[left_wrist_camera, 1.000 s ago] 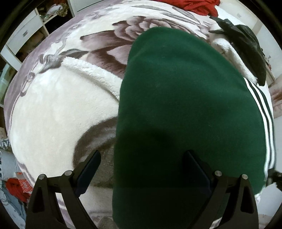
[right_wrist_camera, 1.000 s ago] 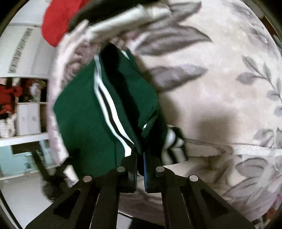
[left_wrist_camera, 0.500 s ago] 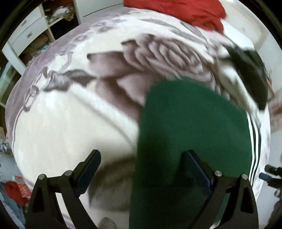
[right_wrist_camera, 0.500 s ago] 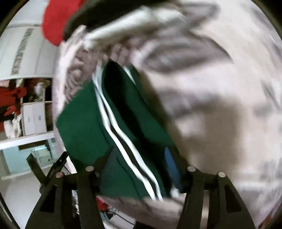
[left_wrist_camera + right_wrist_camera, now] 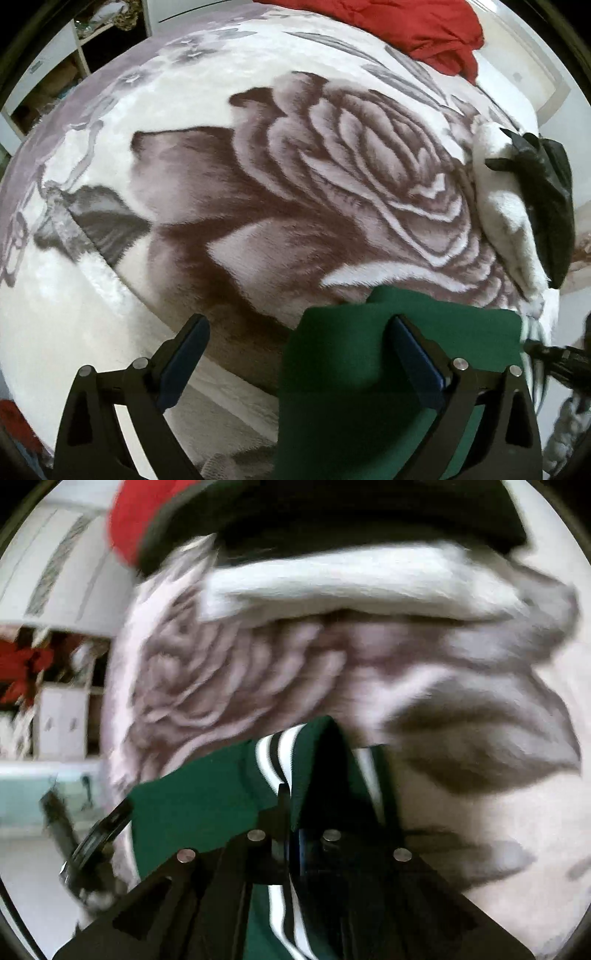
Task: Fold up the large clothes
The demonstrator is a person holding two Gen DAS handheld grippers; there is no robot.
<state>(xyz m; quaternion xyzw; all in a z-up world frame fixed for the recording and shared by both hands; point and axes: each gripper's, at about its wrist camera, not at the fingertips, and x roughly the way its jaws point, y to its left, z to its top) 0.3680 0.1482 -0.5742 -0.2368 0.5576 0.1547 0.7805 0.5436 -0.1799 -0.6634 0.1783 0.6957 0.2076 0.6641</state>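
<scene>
1. The right tool (image 5: 291,823) is sitting nearest the work: its fingers are standing pressed together on the striped edge of the green garment (image 5: 192,812), pinching the fabric right at the tips.
2. The left tool (image 5: 295,354) is standing wide apart and gripping nothing; its right finger (image 5: 417,358) is resting over the green garment (image 5: 351,387), while its left finger is hovering over bare blanket.
3. The garment is lying low and to the right in the left view, bunched close under both tools at the near edge of the bed, its white stripes running away from the right tool along its length.
4. Judging from this, the right tool is the one in charge of the cloth, and the next fold is depending on carrying that pinched edge outward over the rose-patterned blanket (image 5: 332,166).
5. Farther off, a white and black garment (image 5: 509,206) is lying at the blanket's right side, and a red cloth (image 5: 406,26) is sitting at the far end.
</scene>
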